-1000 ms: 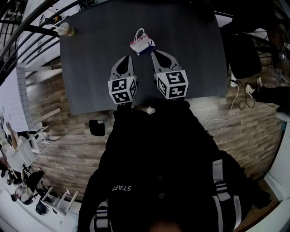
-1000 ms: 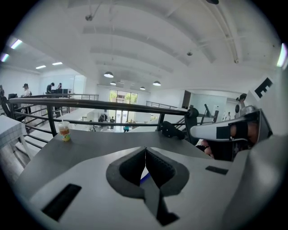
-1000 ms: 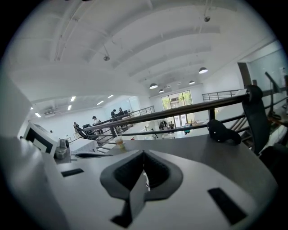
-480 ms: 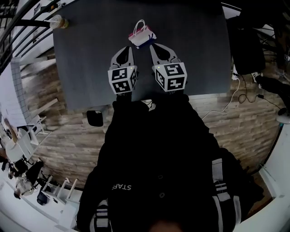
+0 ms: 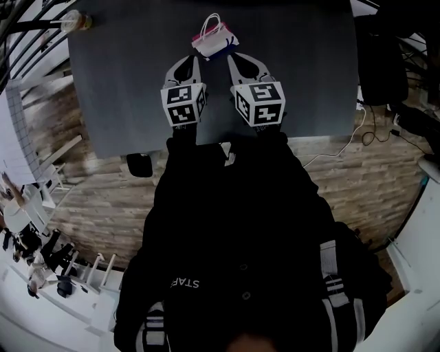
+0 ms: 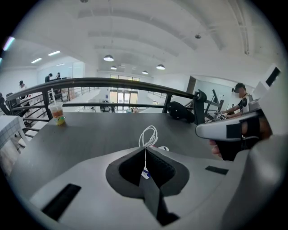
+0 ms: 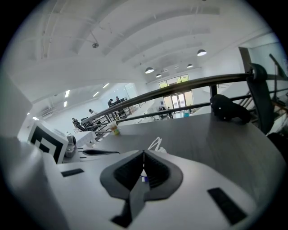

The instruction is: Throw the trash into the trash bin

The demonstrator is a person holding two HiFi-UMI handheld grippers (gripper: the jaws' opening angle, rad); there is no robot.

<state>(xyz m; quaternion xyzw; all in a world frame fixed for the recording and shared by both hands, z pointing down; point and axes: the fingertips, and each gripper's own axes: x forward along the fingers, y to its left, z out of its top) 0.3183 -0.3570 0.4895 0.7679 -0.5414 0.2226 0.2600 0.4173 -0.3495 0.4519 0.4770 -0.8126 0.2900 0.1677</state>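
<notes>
A small white paper bag (image 5: 214,42) with looped white handles and a red and blue side lies on the dark grey table (image 5: 124,89), at the far middle. My left gripper (image 5: 194,59) and right gripper (image 5: 232,58) hover side by side just short of it, both shut with nothing between the jaws. Past my shut tips in the left gripper view, the bag's handles (image 6: 149,134) rise just ahead. The right gripper view shows the same handles (image 7: 156,143) beyond its tips. A small black bin (image 5: 139,163) stands on the wooden floor by the table's near left edge.
A plastic drink cup (image 5: 79,21) stands at the table's far left corner, also seen as the cup (image 6: 57,114). A black bag (image 7: 229,110) lies at the far right of the table by a railing. Chairs and cables sit to the right.
Both grippers have moved forward and down towards the bag, staying shut. The bag now lies just ahead of their tips.
</notes>
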